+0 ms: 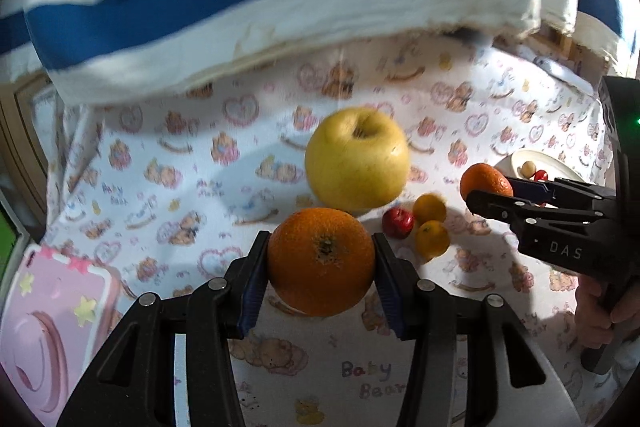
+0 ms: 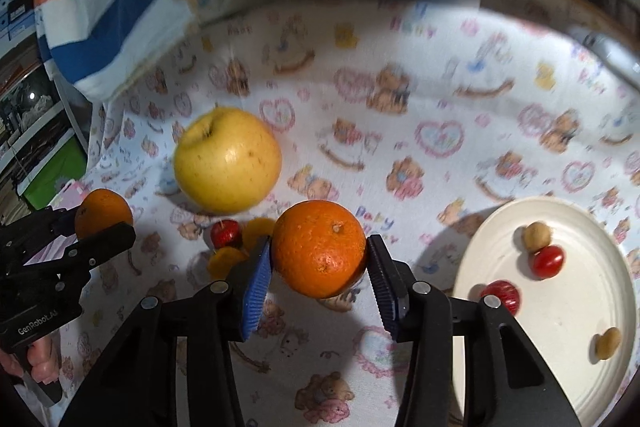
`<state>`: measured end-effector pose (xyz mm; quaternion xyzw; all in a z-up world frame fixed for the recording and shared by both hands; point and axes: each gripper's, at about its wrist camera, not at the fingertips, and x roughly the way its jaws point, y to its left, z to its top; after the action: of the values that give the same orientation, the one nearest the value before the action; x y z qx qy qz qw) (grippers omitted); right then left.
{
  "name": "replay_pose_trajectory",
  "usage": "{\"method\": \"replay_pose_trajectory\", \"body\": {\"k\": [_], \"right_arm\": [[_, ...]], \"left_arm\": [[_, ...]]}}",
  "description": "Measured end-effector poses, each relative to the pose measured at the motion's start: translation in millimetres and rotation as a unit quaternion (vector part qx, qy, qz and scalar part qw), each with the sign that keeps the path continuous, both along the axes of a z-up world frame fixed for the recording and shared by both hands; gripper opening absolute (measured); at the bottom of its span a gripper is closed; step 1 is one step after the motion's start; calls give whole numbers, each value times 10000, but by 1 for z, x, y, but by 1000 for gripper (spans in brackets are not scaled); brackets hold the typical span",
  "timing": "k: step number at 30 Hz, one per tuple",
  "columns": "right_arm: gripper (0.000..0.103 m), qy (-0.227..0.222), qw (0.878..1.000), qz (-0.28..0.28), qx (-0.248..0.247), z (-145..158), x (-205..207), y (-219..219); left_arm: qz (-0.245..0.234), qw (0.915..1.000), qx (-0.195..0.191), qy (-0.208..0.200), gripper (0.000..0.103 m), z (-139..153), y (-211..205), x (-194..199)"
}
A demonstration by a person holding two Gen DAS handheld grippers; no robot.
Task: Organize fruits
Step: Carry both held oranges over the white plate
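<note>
A white cloth printed with bears and hearts (image 2: pixel 440 99) covers the surface. The left gripper (image 1: pixel 321 267) clamps a large round orange (image 1: pixel 321 261); the right gripper (image 2: pixel 320 259) has its blue pads against a second orange (image 2: pixel 319 247). A yellow apple (image 2: pixel 227 159) rests behind, and a white round plate (image 2: pixel 560 327) holds small fruits.

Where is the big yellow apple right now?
The yellow apple sits on the bear-print cloth, just behind the small red fruit and two little yellow fruits, left of the white plate.
</note>
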<state>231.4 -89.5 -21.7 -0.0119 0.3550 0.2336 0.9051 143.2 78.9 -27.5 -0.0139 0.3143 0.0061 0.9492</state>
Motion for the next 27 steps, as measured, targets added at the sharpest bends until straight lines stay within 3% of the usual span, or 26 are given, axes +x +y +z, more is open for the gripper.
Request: {"method": "replay_pose_trajectory", "body": {"k": [7, 18, 27], "right_arm": [[49, -797, 9965, -167, 212, 20, -25, -13], [49, -1286, 9908, -309, 274, 33, -54, -32], [49, -1456, 9869, -618, 312, 41, -80, -64]], "left_arm": [[15, 9966, 118, -810, 48, 16, -9, -23], [78, 9941, 83, -1075, 48, 20, -10, -30], [-52, 9891, 474, -1391, 48, 24, -25, -41]]}}
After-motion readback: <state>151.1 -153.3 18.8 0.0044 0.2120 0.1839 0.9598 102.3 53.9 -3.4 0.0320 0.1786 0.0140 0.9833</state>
